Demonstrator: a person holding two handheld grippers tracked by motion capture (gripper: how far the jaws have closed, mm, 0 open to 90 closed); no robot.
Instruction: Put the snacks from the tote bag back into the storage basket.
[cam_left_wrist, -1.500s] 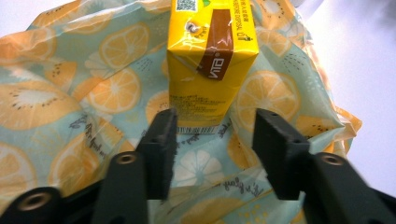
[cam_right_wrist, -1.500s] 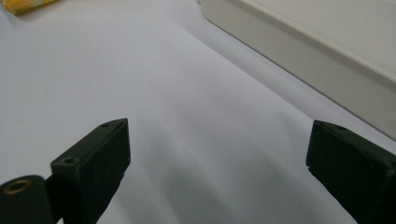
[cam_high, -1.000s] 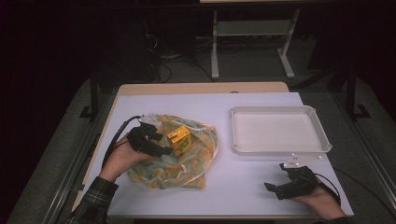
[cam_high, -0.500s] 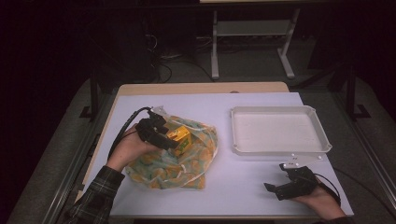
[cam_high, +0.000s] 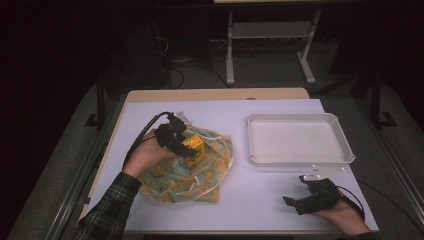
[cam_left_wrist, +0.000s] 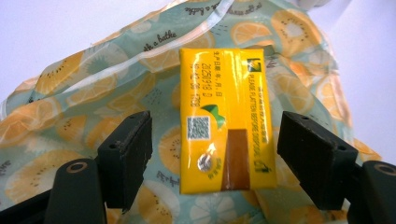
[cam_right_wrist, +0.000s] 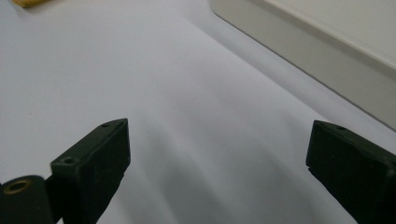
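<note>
Now L gripper (cam_left_wrist: 215, 154) jaws wide, straddling yellow carton (cam_left_wrist: 226, 119).

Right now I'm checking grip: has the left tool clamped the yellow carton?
No. In the left gripper view the yellow carton lies on the bag with gaps to both jaws of the left tool.

Bare table (cam_high: 260, 195) between bag (cam_high: 190, 170) and right gripper (cam_high: 312, 196), open lane at six o'clock, tray (cam_high: 299, 161) walling three o'clock (raised rim), carton (cam_left_wrist: 224, 121) atop bag, gaps either side inside left gripper (cam_left_wrist: 215, 154)
</note>
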